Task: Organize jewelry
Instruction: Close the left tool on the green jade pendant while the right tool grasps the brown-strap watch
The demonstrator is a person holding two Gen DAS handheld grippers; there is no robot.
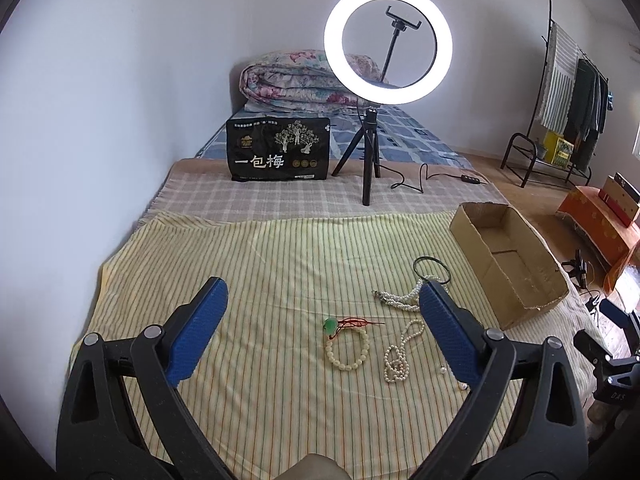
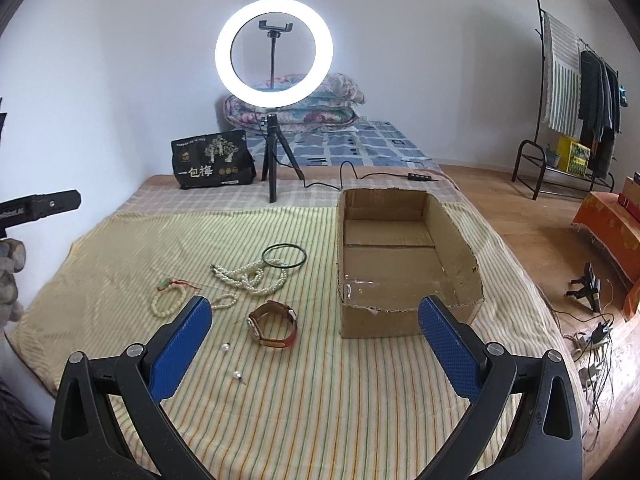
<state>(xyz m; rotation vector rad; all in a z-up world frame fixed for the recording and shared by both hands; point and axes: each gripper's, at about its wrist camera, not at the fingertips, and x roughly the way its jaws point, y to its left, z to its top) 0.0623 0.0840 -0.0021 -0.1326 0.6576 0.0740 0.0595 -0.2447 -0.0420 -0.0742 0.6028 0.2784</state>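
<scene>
Cardboard box [image 2: 404,264] at the bed's right edge holds nothing; watch [image 2: 273,323], necklaces [image 2: 252,276], bracelet [image 1: 347,350] and bangle [image 2: 284,257] lie mid-cloth [image 2: 280,400], unsorted. Left gripper [image 1: 324,320] and right gripper [image 2: 314,332] gape wide, gripping nothing.

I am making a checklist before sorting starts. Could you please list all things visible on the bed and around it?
box: 1, brown cardboard, open and empty, right side of cloth
bangle: 1, dark green, beside box
pearl necklace: 1, white, partly under bangle
bead bracelet: 1, cream, with green charm and red cord, left
small pearl strand: 1, white, near bead bracelet
watch: 1, brown strap, cloth centre
loose pearls: 2, white, front of watch
cloth: 1, yellow striped, on bed
ring light: 1, white, lit, on black tripod
bag: 1, black, behind cloth
quilt: 1, floral, folded, far end
clothes rack: 1, black, right wall
left gripper: 1, blue pads, open
right gripper: 1, blue pads, open
</scene>
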